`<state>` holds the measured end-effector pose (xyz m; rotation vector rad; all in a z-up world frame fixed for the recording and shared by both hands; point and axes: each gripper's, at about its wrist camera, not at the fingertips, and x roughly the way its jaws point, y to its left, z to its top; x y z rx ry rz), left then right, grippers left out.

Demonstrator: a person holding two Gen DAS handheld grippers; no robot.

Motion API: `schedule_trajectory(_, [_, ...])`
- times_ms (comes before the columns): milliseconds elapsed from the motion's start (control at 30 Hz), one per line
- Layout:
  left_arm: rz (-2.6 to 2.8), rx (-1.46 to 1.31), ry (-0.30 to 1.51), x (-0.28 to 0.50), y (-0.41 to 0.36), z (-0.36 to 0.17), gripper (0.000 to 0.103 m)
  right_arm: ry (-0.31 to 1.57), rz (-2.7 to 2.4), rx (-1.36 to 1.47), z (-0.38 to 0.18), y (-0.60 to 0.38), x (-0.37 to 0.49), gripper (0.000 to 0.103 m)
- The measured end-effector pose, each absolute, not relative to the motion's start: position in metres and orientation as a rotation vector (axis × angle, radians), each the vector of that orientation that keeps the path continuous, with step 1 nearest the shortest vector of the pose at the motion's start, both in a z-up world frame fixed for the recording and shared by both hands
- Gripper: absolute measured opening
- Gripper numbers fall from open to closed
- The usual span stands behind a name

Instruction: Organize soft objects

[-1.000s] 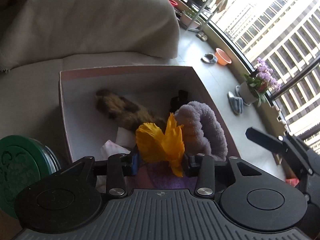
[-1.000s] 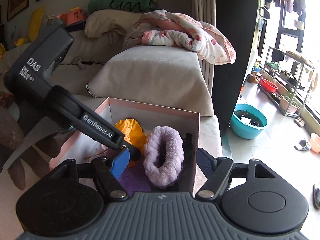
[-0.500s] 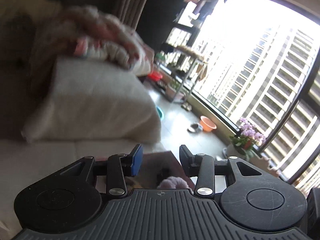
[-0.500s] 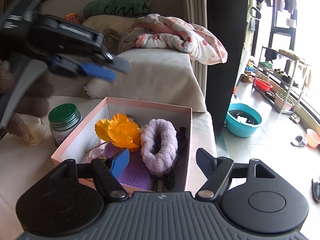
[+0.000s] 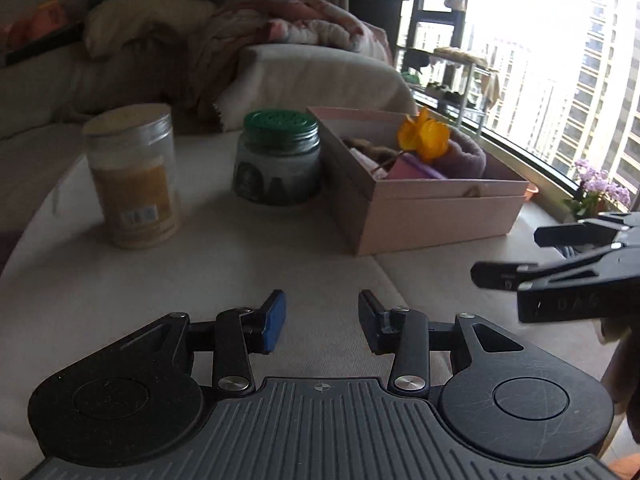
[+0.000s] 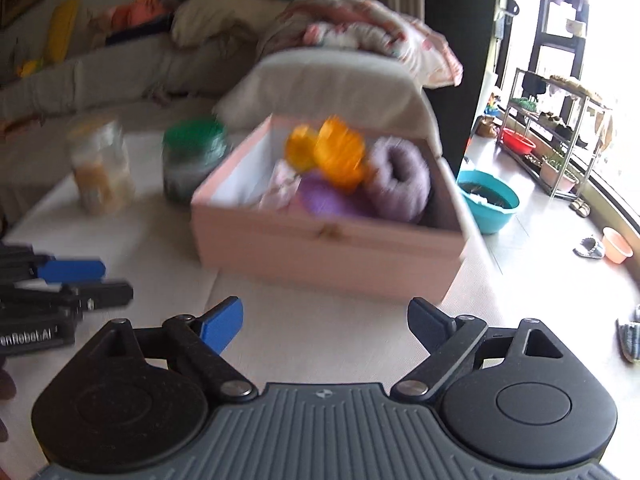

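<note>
A pink box (image 5: 436, 210) (image 6: 320, 252) stands on the beige couch seat. In it lie a yellow-orange cloth flower (image 5: 426, 136) (image 6: 332, 152), a fluffy lilac ring (image 5: 466, 156) (image 6: 400, 184), a purple pad (image 6: 324, 198) and a brown furry piece (image 5: 368, 148). My left gripper (image 5: 322, 320) is open and empty, low over the seat, well in front of the box. My right gripper (image 6: 324, 320) is open and empty, in front of the box; it also shows at the right of the left wrist view (image 5: 516, 256).
A green-lidded glass jar (image 5: 278, 160) (image 6: 192, 156) stands left of the box, and a clear jar with yellow contents (image 5: 134, 176) (image 6: 100, 164) further left. Cushions and a blanket (image 5: 288, 32) lie behind. The seat's right edge drops to the floor with a teal basin (image 6: 488, 200).
My left gripper let go of the yellow flower in the box, rose and drew back to low over the seat. My right gripper pulled back from the box.
</note>
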<state>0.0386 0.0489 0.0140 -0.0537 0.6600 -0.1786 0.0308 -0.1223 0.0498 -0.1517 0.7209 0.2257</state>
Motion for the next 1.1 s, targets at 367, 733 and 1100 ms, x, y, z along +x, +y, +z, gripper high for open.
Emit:
schedule_trajectory(367, [-0.102,-0.043,0.658,0.038,0.022,0.004,0.063,0.795,0.096,-0.010,0.016,-0.139,0.037,0.103])
schedule_trajectory(733, [-0.022,0.009,0.650,0.047,0.007,0.000,0.063,0.710,0.133,-0.029,0.011,-0.141,0.036,0.103])
schedule_trajectory(1100, [-0.021,0.014,0.650,0.046,0.007,0.000,0.064,0.712,0.120,-0.016,0.011,-0.144,0.037,0.103])
